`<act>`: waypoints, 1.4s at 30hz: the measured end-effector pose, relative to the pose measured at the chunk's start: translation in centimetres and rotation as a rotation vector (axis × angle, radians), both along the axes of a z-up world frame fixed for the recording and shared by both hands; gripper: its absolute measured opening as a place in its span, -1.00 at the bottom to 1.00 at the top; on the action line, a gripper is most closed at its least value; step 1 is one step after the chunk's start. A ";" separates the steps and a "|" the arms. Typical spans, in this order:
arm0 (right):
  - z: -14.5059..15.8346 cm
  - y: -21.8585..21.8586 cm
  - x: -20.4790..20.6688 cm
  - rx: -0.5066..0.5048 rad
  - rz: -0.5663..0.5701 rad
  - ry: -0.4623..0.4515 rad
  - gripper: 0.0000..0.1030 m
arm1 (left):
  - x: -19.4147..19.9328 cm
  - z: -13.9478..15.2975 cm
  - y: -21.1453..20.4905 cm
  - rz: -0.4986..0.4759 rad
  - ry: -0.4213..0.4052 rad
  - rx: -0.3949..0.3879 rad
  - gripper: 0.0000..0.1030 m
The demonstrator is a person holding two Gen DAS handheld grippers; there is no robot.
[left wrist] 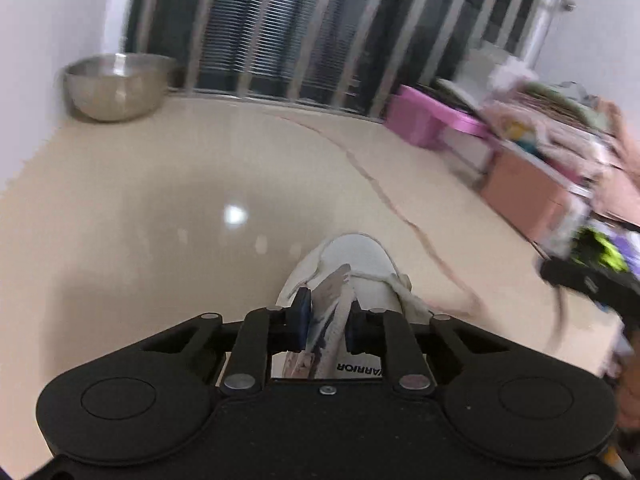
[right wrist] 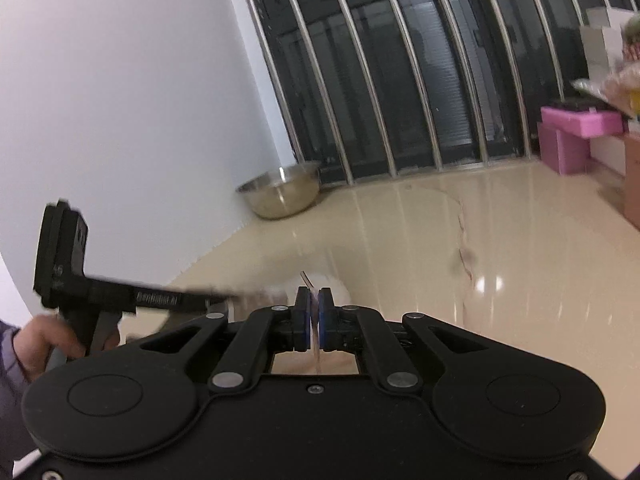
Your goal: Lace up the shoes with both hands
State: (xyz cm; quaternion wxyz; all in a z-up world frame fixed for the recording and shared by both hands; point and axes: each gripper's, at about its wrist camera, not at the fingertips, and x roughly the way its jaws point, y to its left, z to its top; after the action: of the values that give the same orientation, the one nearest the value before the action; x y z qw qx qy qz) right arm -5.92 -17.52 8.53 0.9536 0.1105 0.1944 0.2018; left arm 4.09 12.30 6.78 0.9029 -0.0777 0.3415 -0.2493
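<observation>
The left gripper (left wrist: 326, 320) clamps the tongue (left wrist: 332, 304) of a white shoe (left wrist: 352, 264) on the floor (left wrist: 160, 200), while the right gripper (right wrist: 314, 316) pinches a lace (right wrist: 307, 279) beside it, best pulled steadily against that hold.

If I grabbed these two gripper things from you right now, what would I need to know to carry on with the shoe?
Left gripper: shut on the shoe's tongue, holding the white shoe steady on the floor.
Right gripper: shut on a thin pinkish lace, raised to the right of the shoe.
Lace: the pinkish lace trails loose over the floor; a white lace crosses near the toe.
Done: at most the lowest eyelets look threaded; the view is blurred.
Left: thread the remaining eyelets, pull snug, tie.
</observation>
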 end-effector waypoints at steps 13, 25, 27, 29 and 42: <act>-1.1 4.9 0.0 -0.117 0.052 0.061 -0.96 | -0.3 -2.1 2.0 0.054 0.231 -0.356 -0.66; -1.8 9.3 1.1 -0.300 0.018 0.101 -0.97 | 0.9 -4.8 4.4 0.130 0.344 -0.617 -0.62; -1.7 9.6 1.3 -0.307 0.021 0.101 -0.97 | 1.0 -4.9 4.4 0.123 0.351 -0.626 -0.61; -1.8 9.9 1.7 -0.316 0.022 0.105 -0.97 | 1.2 -5.1 4.4 0.121 0.364 -0.644 -0.61; -2.5 12.2 2.5 -0.489 0.042 0.171 -0.98 | 1.5 -7.1 5.4 0.180 0.471 -0.811 -0.61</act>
State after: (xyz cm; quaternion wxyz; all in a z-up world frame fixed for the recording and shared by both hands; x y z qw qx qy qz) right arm -3.46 -5.37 6.01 0.9277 -0.1105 0.3195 0.1585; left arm 5.59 17.68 -0.36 0.7157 -0.5075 0.4040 -0.2588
